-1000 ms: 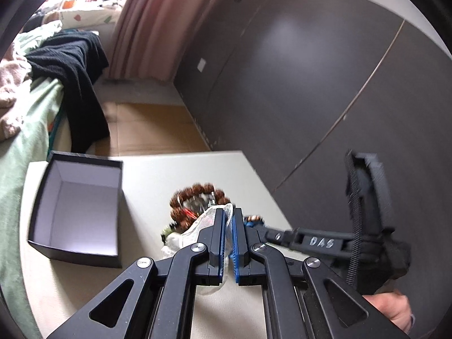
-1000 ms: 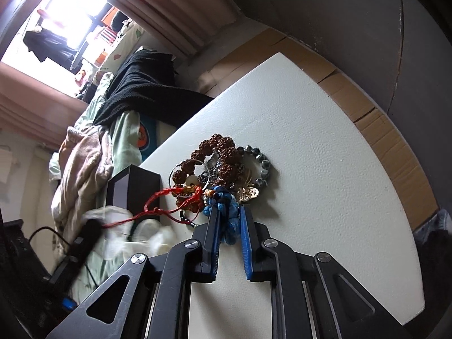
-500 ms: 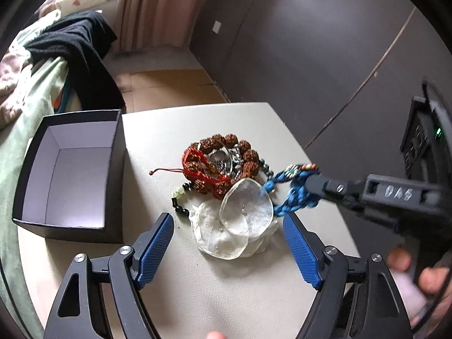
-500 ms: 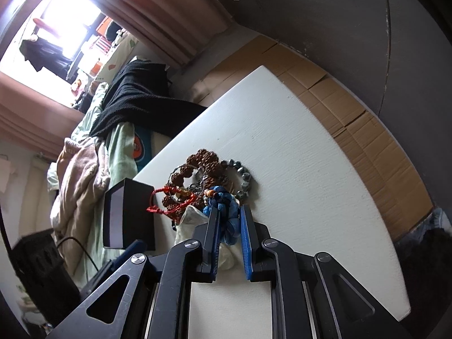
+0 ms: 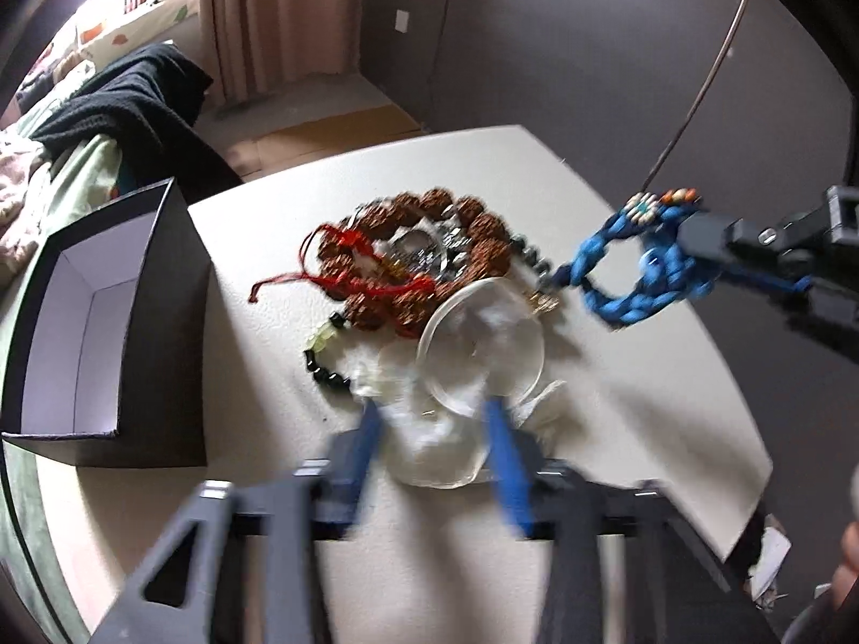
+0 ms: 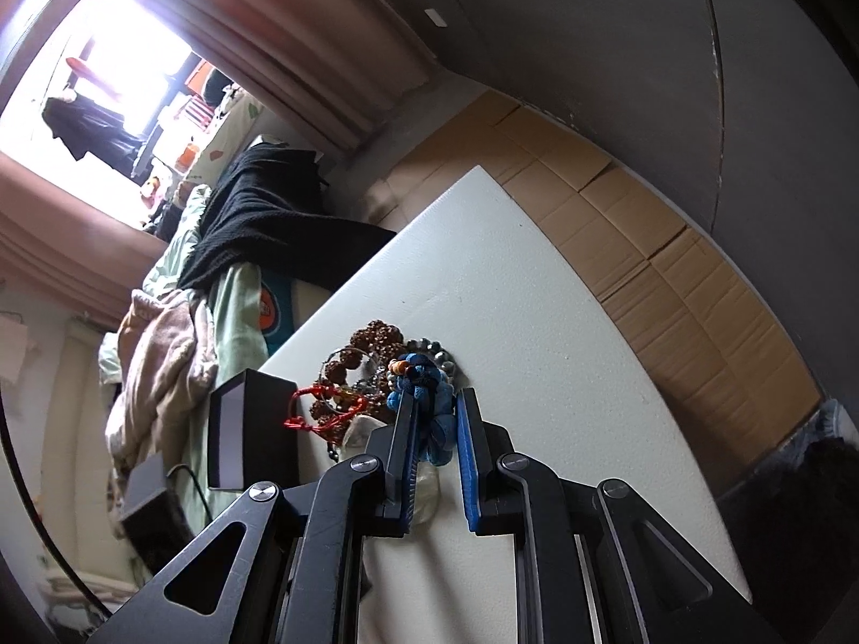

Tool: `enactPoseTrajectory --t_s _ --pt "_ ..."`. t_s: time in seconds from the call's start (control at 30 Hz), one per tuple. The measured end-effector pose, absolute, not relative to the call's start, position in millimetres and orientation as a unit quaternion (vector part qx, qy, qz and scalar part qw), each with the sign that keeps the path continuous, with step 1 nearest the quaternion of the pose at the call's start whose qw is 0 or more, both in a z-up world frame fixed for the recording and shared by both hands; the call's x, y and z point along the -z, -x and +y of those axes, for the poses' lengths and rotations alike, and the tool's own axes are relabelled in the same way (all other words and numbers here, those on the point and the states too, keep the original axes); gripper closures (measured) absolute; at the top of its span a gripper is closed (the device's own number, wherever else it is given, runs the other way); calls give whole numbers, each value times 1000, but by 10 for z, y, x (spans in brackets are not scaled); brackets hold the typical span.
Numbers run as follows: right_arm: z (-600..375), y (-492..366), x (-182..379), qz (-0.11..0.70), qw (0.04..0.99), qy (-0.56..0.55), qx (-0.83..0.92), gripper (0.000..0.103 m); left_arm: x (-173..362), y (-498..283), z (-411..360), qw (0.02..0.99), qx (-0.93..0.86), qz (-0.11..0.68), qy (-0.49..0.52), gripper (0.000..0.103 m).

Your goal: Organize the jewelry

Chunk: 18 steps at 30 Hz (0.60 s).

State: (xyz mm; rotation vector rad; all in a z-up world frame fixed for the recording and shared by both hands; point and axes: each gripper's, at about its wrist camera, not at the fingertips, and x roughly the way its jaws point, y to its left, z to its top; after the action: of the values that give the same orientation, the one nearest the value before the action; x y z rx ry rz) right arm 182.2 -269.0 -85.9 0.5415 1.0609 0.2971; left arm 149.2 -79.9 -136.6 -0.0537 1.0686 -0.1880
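Taking the jewelry heap (image 5: 424,268) as landmark: left of it sits the open black box (image 5: 102,322). Just below the heap, the left gripper (image 5: 437,429) is closing its jaws around a clear plastic bag (image 5: 467,375); centre it first. Right of the heap, the right gripper (image 5: 692,239) clamps the blue braided bracelet (image 5: 633,273), lifted clear; draw it away slowly.

Blue braided cord bracelet (image 5: 639,279): lifted clear of white table, clamped between right tongs' pads.
Brown knobbly bead bracelet (image 5: 429,257): flat, heaped with red string cord (image 5: 322,273), beyond left tongs.
Clear crumpled plastic pouch (image 5: 472,370): between closing left tongs' pads.
Black open box (image 5: 102,333): left of left tongs.
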Motion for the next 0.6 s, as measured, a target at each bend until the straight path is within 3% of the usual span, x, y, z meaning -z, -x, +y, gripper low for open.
enactPoseTrajectory --t_s 0.13,0.6 --pt "-2674 -1820 865 501 815 -256 -138 88 1321 -1453 -676 861 86 499 45 99" --pt "-2386 -1779 754 468 816 -268 -207 88 618 -1237 -43 908 69 397 114 100"
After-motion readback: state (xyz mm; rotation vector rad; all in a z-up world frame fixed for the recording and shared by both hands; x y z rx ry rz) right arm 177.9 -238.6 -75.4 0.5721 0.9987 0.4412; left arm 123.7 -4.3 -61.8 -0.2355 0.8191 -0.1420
